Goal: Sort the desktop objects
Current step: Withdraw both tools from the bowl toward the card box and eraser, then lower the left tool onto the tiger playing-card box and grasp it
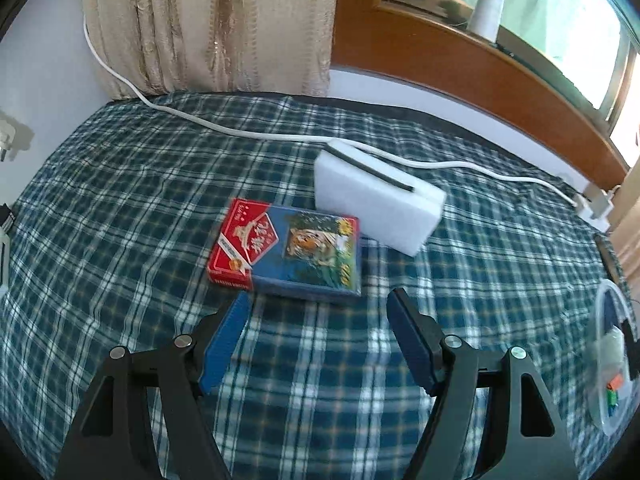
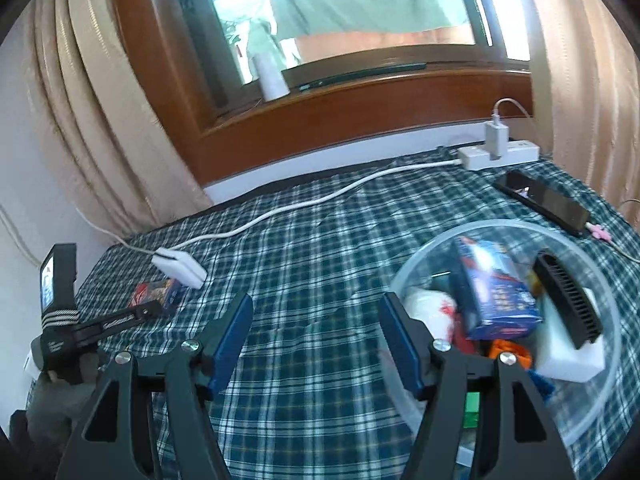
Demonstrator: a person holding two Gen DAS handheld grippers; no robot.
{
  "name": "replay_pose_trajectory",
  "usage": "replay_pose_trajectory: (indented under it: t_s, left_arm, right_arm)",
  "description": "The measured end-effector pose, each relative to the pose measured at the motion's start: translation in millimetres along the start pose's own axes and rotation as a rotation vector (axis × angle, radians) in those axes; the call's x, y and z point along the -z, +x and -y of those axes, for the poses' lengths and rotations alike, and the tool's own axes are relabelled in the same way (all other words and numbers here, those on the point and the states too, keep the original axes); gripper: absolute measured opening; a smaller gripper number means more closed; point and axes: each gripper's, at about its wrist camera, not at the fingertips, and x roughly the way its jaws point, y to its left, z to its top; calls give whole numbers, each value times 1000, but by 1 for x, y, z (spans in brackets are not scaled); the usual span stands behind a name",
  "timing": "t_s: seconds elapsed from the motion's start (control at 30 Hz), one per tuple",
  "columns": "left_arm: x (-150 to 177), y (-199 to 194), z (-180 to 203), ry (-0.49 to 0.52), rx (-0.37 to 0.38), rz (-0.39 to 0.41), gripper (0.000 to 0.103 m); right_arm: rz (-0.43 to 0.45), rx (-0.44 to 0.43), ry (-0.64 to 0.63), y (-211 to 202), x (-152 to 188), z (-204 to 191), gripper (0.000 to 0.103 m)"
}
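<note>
A red and blue playing-card box [image 1: 286, 249] lies flat on the plaid cloth, with a white sponge block [image 1: 378, 196] just behind it to the right. My left gripper [image 1: 318, 300] is open and empty, its blue pads just short of the box's near edge. My right gripper [image 2: 316, 304] is open and empty, above the cloth beside a clear plastic bowl [image 2: 604, 368]. The bowl holds a blue box [image 2: 494, 292], a white block with a black comb-like piece [image 2: 566, 300] and other small items. The card box [image 2: 158, 294] and sponge [image 2: 180, 266] show far left in the right wrist view.
A white cable [image 1: 240, 130] crosses the cloth to a power strip [image 2: 500, 154] with a charger by the wall. A black phone [image 2: 544, 202] lies at the far right. The left gripper's body [image 2: 64, 320] shows at the left. A wooden windowsill with a white cup [image 1: 486, 12] is behind.
</note>
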Motion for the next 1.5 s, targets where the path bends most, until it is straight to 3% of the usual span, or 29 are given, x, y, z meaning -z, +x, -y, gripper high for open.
replay_pose_trajectory:
  t_s: [0.2, 0.47, 0.83, 1.0, 1.17, 1.5]
  left_arm:
    - [-4, 14, -1, 18, -61, -5, 75]
    - [-6, 25, -16, -4, -84, -8, 75]
    - [-10, 15, -82, -133, -138, -7, 75]
    - [-13, 7, -100, -218, -81, 6, 75]
    - [-19, 2, -94, -213, -35, 25, 75]
    - [-47, 33, -73, -205, -50, 27, 82]
  right_arm:
    - [-36, -23, -19, 15, 2, -12, 70]
    - [-80, -58, -44, 34, 4, -30, 70]
    - [-117, -96, -88, 51, 8, -48, 70]
    - [-145, -110, -105, 60, 8, -55, 70]
    - [-172, -129, -141, 74, 7, -66, 70]
    - [-224, -128, -162, 104, 8, -77, 70]
